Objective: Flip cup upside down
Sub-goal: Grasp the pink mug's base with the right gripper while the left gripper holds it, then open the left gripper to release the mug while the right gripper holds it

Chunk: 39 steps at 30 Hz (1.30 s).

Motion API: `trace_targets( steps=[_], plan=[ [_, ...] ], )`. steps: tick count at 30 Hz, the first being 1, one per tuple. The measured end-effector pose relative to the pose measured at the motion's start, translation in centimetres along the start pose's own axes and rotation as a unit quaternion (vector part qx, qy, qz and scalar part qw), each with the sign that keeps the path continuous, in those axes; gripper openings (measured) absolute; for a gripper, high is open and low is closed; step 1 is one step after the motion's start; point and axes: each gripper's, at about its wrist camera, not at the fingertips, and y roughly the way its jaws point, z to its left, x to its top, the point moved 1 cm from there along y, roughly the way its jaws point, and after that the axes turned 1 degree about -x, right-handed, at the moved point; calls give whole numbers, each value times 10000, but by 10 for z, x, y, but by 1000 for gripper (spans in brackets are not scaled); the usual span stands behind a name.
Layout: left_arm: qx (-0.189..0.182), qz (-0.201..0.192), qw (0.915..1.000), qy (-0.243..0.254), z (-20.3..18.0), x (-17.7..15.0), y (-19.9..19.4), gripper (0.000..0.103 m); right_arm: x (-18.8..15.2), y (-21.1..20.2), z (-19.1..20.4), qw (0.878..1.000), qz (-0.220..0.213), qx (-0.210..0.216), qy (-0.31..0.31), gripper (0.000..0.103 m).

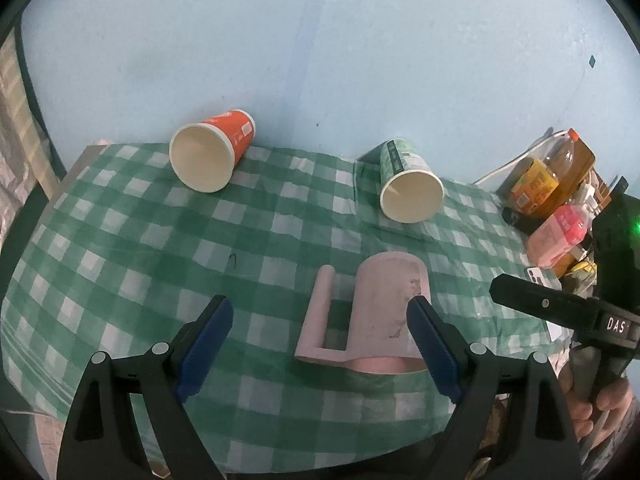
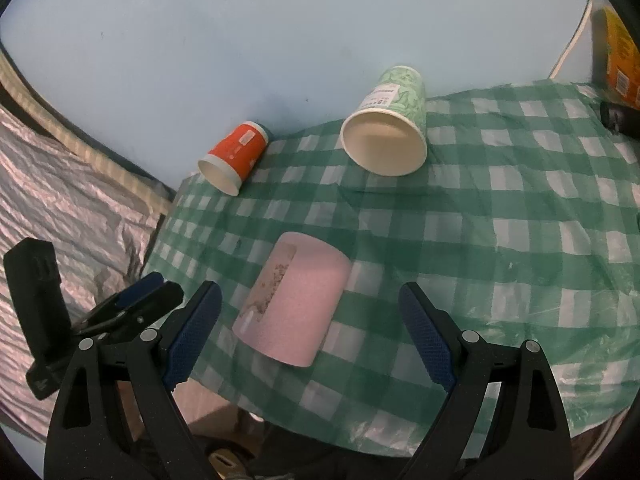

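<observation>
Both sets of jaws wide apart, gripping nothing: left gripper (image 1: 320, 344) low over the near table edge, right gripper (image 2: 310, 336) likewise, a little off to the side. Lying on its side between the left fingers' reach, a pink mug (image 1: 386, 304), handle (image 1: 316, 316) pointing sideways, mouth turned toward the near edge of the green checked tablecloth (image 1: 140, 248). Beyond the mug, well apart from it, an orange paper cup (image 1: 212, 152) and a green paper cup (image 1: 408, 184), both tipped over, mouths facing the cameras. Off past the green cup, at the cloth's far corner, a cluster of bottles (image 1: 560, 184) and packets.

Which of the three counts as the cup: cannot tell, though the mug sits nearest both grippers. Task not yet begun, judging by every vessel still on its side.

Likely trouble from here: mug very near the cloth's edge, so a nudge from one blue pad (image 1: 434, 348) before closing could roll it off the table. Round wall, smooth surface, so an off-centre pinch could spin it out. Loose, wrinkled cloth could drag and shift the paper cups. Handle could foul a finger during the turn.
</observation>
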Motion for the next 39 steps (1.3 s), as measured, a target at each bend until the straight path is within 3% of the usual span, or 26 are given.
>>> trace_targets(
  steps=[6, 19, 34, 36, 39],
  plan=[
    [-60, 24, 10000, -46, 5, -2, 2, 90, 4, 15, -3, 9997, 215, -1, 130, 90],
    [-88, -23, 9998, -186, 21, -4, 0, 90, 24, 78, -5, 9923, 1112, 213, 504, 90],
    [-228, 93, 9983, -533, 47, -7, 11, 90, 25, 123, 5, 9860, 1610, -237, 360, 89],
    [-220, 105, 9983, -531, 47, -7, 11, 90, 25, 124, 5, 9861, 1614, -220, 325, 81],
    [-223, 95, 9983, -530, 47, -8, 11, 90, 25, 126, 3, 9856, 1651, -137, 342, 79]
  ],
)
